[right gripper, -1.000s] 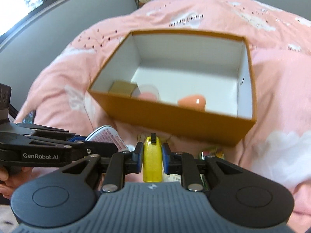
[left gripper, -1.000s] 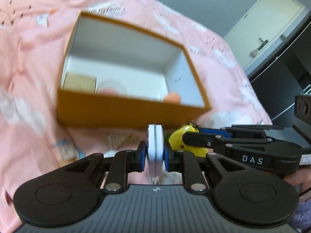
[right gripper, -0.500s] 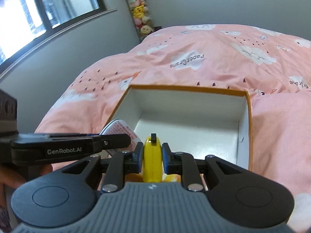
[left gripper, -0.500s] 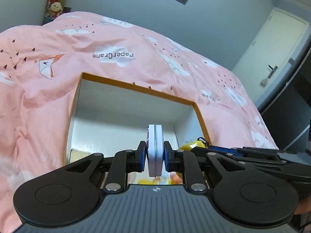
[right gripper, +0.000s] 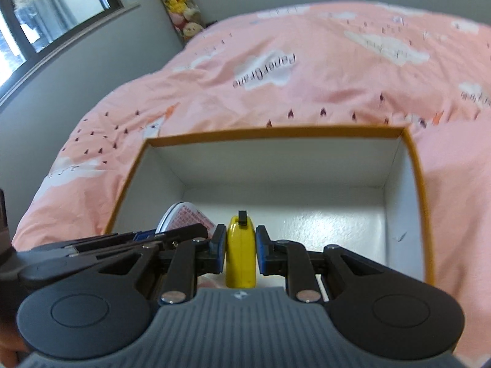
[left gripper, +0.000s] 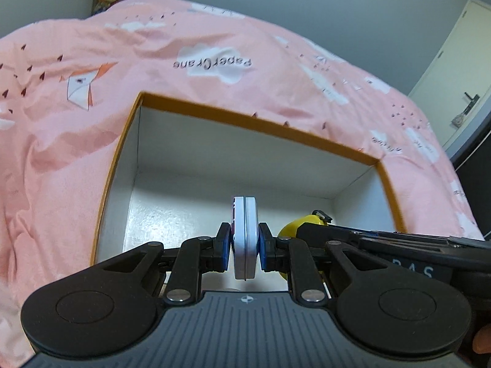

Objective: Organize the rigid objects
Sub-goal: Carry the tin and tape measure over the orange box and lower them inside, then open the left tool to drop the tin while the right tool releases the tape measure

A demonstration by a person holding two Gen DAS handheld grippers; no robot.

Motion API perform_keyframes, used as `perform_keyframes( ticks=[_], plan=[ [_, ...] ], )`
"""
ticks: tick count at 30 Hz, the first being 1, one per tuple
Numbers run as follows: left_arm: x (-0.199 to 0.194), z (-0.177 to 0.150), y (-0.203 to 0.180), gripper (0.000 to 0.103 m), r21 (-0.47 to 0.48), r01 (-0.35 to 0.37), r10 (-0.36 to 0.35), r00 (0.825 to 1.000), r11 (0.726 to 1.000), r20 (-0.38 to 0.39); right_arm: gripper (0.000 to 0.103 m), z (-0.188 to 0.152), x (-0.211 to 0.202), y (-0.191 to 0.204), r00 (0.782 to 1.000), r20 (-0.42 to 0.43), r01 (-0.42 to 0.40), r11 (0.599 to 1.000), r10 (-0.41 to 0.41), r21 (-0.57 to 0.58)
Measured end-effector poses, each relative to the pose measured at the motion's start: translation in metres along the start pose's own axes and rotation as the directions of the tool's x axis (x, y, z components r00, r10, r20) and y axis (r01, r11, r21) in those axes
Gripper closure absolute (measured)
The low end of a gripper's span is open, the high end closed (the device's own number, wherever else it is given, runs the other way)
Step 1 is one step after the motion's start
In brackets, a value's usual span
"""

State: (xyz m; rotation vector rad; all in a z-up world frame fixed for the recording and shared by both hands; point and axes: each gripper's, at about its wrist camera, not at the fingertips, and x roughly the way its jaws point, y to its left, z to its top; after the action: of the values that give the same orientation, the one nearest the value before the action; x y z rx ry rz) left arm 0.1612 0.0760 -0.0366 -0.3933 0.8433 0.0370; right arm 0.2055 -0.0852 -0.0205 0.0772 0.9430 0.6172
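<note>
An orange box (left gripper: 257, 124) with a white inside lies open on the pink bed; it also shows in the right wrist view (right gripper: 276, 132). My left gripper (left gripper: 244, 245) is shut on a flat white round tin (left gripper: 245, 233), held on edge over the box's near part. My right gripper (right gripper: 241, 251) is shut on a yellow tape measure (right gripper: 241, 254), also over the box, right beside the left gripper. The tin's red-printed face (right gripper: 184, 217) shows in the right wrist view, and the yellow tape measure (left gripper: 294, 225) in the left one. The box floor under both grippers is hidden.
The pink duvet (left gripper: 214, 46) with cloud prints surrounds the box. Plush toys (right gripper: 181, 9) stand by the far wall, a window (right gripper: 46, 15) at the left. A white door (left gripper: 460, 76) is at the right.
Both grippers have moved forward and down from outside the box's near wall to over its inside, each still holding its object. The items lying in the box have gone out of sight.
</note>
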Motion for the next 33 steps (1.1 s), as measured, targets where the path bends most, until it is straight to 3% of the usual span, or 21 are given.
perform_keyframes(
  ticks=[5,11,21,24,28,33],
  plan=[
    [0.015,-0.001,0.003,0.083,0.029,-0.056,0.056,0.998,0.998,-0.021,0.085,0.004,0.03,-0.005,0.998,-0.067,0.021,1.0,-0.02,0.016],
    [0.026,-0.001,0.014,0.083,0.005,-0.062,0.062,0.996,0.998,-0.066,0.085,0.004,0.051,-0.012,0.991,-0.134,-0.004,0.999,0.011,0.054],
    [0.034,0.004,0.01,0.079,0.049,-0.145,0.15,0.979,0.988,-0.139,0.085,0.004,0.064,-0.017,0.984,-0.176,0.008,0.997,0.006,0.079],
    [0.032,0.002,0.005,0.073,0.096,-0.184,0.196,0.973,0.978,-0.123,0.085,0.002,0.064,-0.017,0.983,-0.181,0.009,0.997,0.006,0.083],
    [0.022,0.0,-0.004,0.066,0.153,-0.231,0.241,0.97,0.961,-0.046,0.084,0.005,0.07,-0.018,0.981,-0.193,0.017,0.996,0.0,0.089],
    [0.009,0.001,-0.005,0.063,0.147,-0.22,0.221,0.975,0.964,0.011,0.084,0.002,0.076,-0.02,0.975,-0.222,0.02,0.994,0.005,0.108]
  ],
)
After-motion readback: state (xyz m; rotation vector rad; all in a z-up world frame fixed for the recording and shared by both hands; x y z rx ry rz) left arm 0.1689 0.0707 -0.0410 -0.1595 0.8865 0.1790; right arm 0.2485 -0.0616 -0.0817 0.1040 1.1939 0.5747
